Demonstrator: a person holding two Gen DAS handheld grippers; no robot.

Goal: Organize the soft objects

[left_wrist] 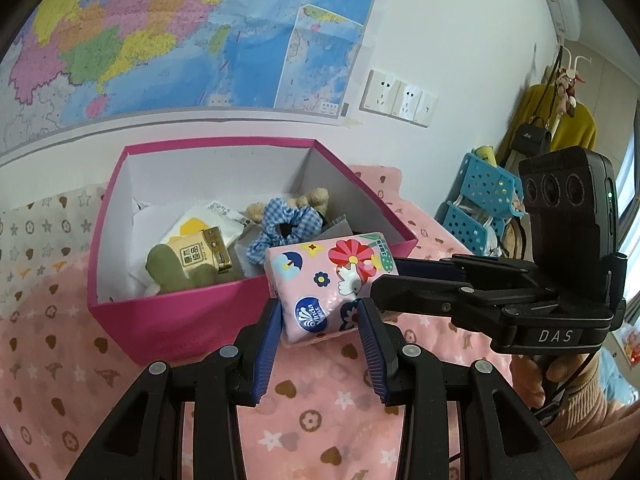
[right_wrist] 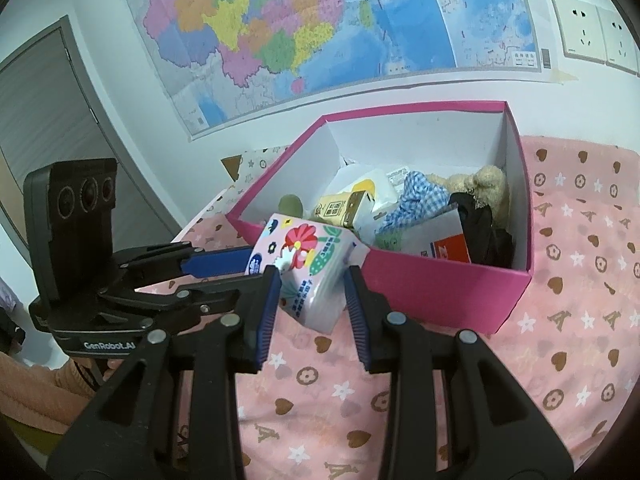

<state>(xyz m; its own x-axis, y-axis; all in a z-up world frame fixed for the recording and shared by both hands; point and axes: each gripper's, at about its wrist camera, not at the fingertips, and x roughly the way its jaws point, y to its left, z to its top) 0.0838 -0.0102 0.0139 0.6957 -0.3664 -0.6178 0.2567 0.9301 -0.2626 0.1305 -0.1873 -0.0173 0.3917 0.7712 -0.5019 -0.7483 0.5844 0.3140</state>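
- Pink, flower-printed tissue pack (left_wrist: 325, 285) sits between the jaws of both grippers, above the near rim of the box and tilted, with its far end over the rim.
- Left gripper (left_wrist: 319, 309): jaws clamped on the near end of the tissue pack, blue pads pressed against both of its sides.
- Right gripper (right_wrist: 310, 282): jaws clamped on the same tissue pack from the other side; its blue pads touch the wrapper on both sides.
- Magenta cardboard box (left_wrist: 168, 312) lies just ahead of both sets of jaws, open at the top, on a pink patterned cloth (left_wrist: 320, 420).
- Inside the box, beyond the jaws: a blue checked scrunchie (left_wrist: 282, 228), a beige plush toy (right_wrist: 480, 184), a green soft item (left_wrist: 168, 270) and a small yellow carton (left_wrist: 192, 256).
- A map (left_wrist: 180, 32) hangs on the wall behind the box.
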